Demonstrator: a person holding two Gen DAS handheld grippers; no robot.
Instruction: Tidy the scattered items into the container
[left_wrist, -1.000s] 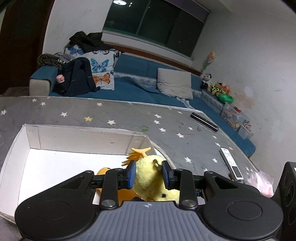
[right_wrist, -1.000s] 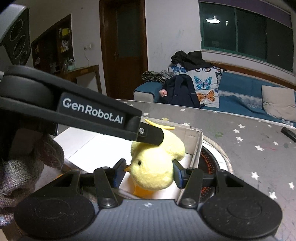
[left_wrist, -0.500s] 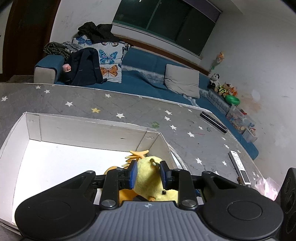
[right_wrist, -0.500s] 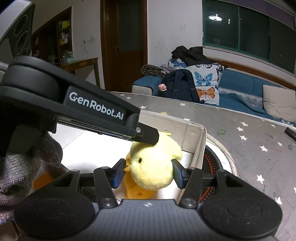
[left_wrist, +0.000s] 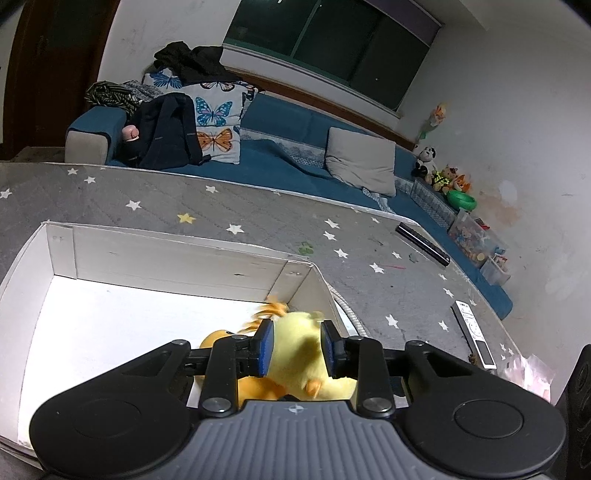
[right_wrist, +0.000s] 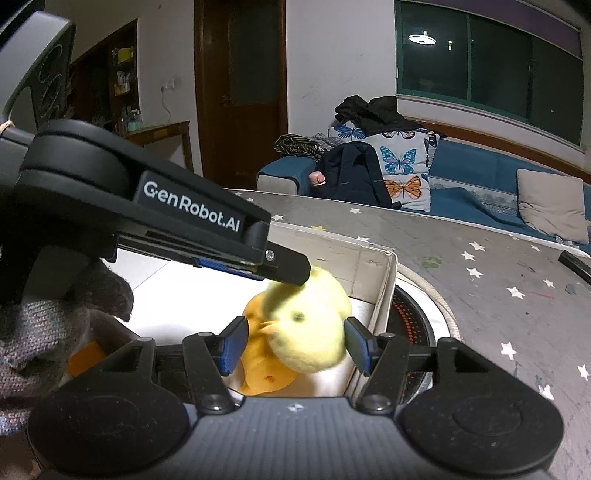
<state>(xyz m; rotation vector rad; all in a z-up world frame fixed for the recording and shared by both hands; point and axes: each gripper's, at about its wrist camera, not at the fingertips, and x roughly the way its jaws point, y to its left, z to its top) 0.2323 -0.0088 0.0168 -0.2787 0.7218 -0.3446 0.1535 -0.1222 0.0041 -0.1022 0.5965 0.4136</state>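
A yellow plush chick (left_wrist: 295, 354) with orange feet hangs over the near right corner of the white cardboard box (left_wrist: 166, 262). My left gripper (left_wrist: 297, 347) has its blue pads pressed on the chick's body, and its jaws are opening. In the right wrist view the left gripper (right_wrist: 291, 267) reaches in from the left onto the top of the chick (right_wrist: 310, 332). My right gripper (right_wrist: 295, 347) flanks the chick with its jaws opening; a gap shows at its left pad. The chick looks blurred. The box wall (right_wrist: 384, 291) stands just to its right.
A gloved hand (right_wrist: 44, 332) holds the left gripper. An orange piece (right_wrist: 85, 358) lies in the box. A round black device with a white rim (right_wrist: 406, 314) sits against the box. A black remote (left_wrist: 423, 240) and a white remote (left_wrist: 474, 334) lie on the star-patterned mat. A blue sofa runs behind.
The left pads squeezed in on the chick, then widened a little. The right pads spread away from it. The chick has turned, so its beak now faces the right wrist camera.
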